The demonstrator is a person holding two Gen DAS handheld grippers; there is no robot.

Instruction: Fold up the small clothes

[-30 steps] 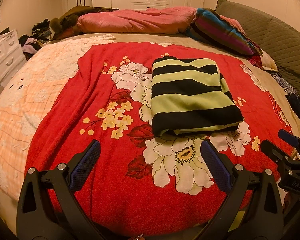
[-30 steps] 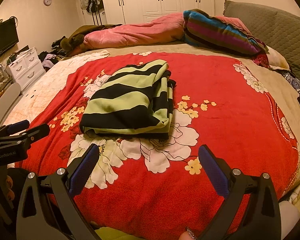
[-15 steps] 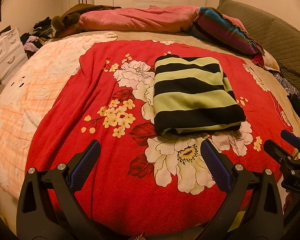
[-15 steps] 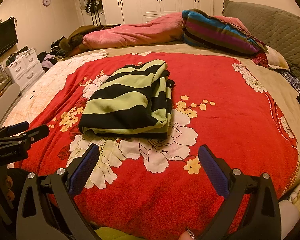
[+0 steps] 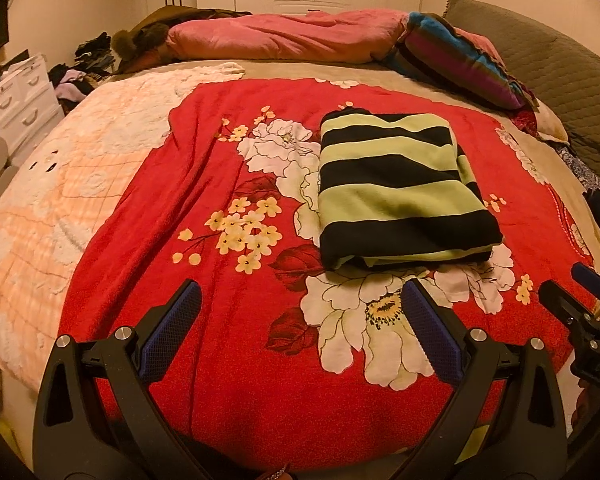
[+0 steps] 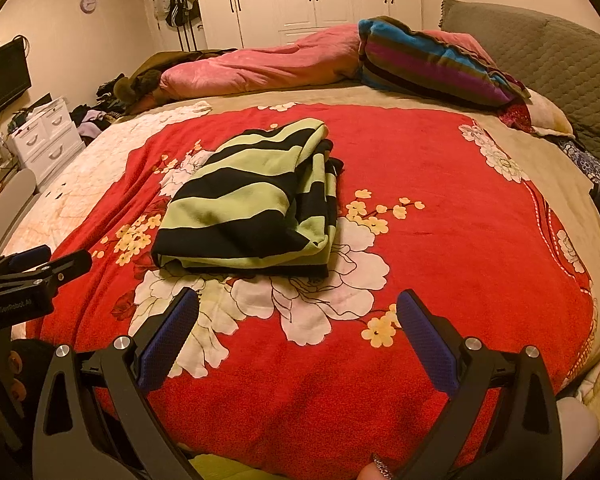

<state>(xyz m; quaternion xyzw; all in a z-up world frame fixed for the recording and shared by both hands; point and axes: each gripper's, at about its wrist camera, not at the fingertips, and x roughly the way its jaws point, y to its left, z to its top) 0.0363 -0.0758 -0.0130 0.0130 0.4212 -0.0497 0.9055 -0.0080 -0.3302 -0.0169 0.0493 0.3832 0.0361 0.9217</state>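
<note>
A green and black striped garment (image 5: 400, 188) lies folded into a neat rectangle on the red flowered blanket (image 5: 228, 360); it also shows in the right wrist view (image 6: 256, 204). My left gripper (image 5: 300, 320) is open and empty, held above the blanket short of the garment's near edge. My right gripper (image 6: 298, 320) is open and empty, also short of the garment. Each gripper shows at the edge of the other's view: the right gripper (image 5: 580, 300) at the right, the left gripper (image 6: 40, 264) at the left.
A pink quilt (image 5: 284, 38) and a striped multicoloured blanket (image 5: 456, 60) lie at the bed's far side. A grey pillow (image 5: 560, 80) is at the right. A pale peach blanket (image 5: 60, 184) covers the left. White drawers (image 5: 20, 104) stand beside the bed.
Both grippers have drawn back and risen slightly from the folded garment. The garment has not moved. Both stay open.
</note>
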